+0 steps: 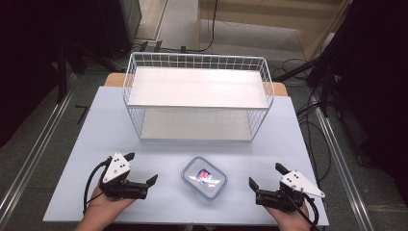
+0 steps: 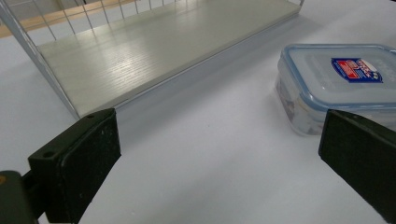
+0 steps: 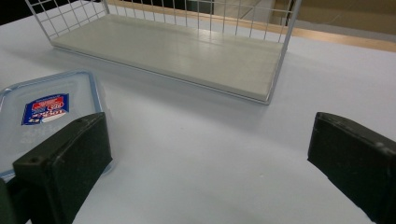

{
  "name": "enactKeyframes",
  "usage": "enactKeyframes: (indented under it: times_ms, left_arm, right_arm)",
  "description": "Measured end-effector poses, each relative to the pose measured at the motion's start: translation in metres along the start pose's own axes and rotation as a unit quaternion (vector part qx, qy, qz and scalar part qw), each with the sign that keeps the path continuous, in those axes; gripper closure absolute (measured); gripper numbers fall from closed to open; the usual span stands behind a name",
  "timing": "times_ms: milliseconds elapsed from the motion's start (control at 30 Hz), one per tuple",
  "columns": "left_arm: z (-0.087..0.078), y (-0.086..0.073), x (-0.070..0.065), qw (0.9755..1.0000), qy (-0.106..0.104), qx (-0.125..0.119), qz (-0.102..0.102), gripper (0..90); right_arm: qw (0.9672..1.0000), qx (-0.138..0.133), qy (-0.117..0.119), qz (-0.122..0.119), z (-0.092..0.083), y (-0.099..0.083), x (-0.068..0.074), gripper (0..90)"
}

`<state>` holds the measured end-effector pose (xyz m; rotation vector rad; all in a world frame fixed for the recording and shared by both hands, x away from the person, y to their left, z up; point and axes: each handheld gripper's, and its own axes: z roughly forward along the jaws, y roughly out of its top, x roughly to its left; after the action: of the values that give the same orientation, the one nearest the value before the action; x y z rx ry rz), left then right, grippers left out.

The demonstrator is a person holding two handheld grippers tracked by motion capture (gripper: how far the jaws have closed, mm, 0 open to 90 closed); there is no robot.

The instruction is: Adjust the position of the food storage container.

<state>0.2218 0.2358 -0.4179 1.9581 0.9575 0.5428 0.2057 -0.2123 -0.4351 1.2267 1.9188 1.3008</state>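
You are at the approach: both grippers, left [image 1: 143,169] and right [image 1: 262,175], flank the clear rectangular blue-rimmed plastic container [image 1: 204,177] with fingers spread and empty, so next close in on it.

Flanking the lidded container [image 1: 204,177], each gripper, left [image 1: 142,169] and right [image 1: 264,174], had 2 black jaws, a white three-cornered plate with dark screw dots, and a black cable.

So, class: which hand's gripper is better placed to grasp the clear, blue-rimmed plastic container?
Left, narrowly. The left gripper sits slightly nearer the clear, blue-rimmed plastic container, which lies beside one of its open jaws. The right gripper, also open, sits slightly farther off.
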Motion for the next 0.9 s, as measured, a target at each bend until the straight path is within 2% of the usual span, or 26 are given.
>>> enactKeyframes:
  times_ms: [67,167,367,433,533,633,767,867,900]
  left_arm:
    - [0.004,0.000,0.001,1.0000,-0.002,0.002,0.001,0.2]
    - [0.008,-0.001,0.001,0.9999,-0.006,0.009,0.005,0.4]
    - [0.012,-0.005,-0.003,0.9998,-0.014,0.012,0.000,0.5]
    - [0.011,-0.005,-0.004,0.9999,-0.012,0.010,0.000,0.5]
    - [0.009,-0.003,-0.007,0.9999,-0.015,0.002,0.004,0.5]
    - [0.009,-0.003,-0.008,0.9998,-0.019,0.003,0.004,0.5]
    - [0.010,-0.003,-0.008,0.9997,-0.025,0.003,-0.002,0.5]
    - [0.012,-0.002,-0.007,0.9995,-0.030,-0.002,-0.010,0.7]
    - [0.012,-0.002,-0.007,0.9995,-0.030,-0.002,-0.010,0.8]
  right_arm:
    - [1.0000,-0.002,0.001,-0.007,0.002,0.000,0.000,0.0]
    - [1.0000,0.002,0.001,-0.004,0.005,0.000,-0.001,0.0]
    - [0.9999,0.008,0.011,-0.007,0.010,-0.003,-0.001,2.4]
    - [0.9998,0.011,0.014,-0.005,0.010,-0.003,0.000,5.0]
    - [0.9997,0.014,0.022,-0.001,0.010,-0.002,0.001,13.6]
    - [0.9996,0.014,0.025,0.001,0.010,-0.002,0.002,14.4]
    - [0.9994,0.017,0.029,0.005,0.010,-0.002,0.006,19.8]
    - [0.9989,0.023,0.042,-0.001,0.014,-0.003,0.014,33.6]
    - [0.9989,0.023,0.042,-0.001,0.014,-0.003,0.014,33.6]
